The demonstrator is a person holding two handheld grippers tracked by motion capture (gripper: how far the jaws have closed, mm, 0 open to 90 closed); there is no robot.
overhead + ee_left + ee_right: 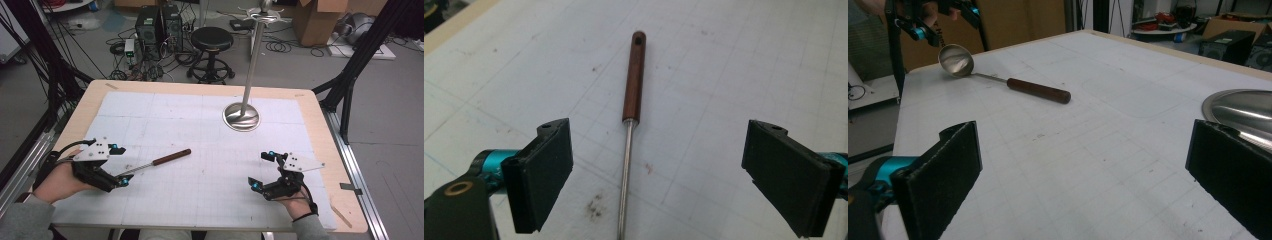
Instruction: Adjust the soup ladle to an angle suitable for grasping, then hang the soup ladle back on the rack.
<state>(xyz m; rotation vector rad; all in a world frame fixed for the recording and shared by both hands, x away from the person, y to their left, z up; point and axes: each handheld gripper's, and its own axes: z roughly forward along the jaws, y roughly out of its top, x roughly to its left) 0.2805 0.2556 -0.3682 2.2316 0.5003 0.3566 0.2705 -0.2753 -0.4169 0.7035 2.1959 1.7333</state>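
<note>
A steel stand rises on a round base at the far side of the table, on its white mat. Beyond the table, on the floor, stand a black stool, two computer towers and cardboard boxes.

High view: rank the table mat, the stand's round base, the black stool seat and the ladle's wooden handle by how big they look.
1. Mat, by far the largest.
2. and 3. Base and stool seat look about alike; the stool is farther from the camera, so I won't rank them.
4. Handle, the smallest.
</note>
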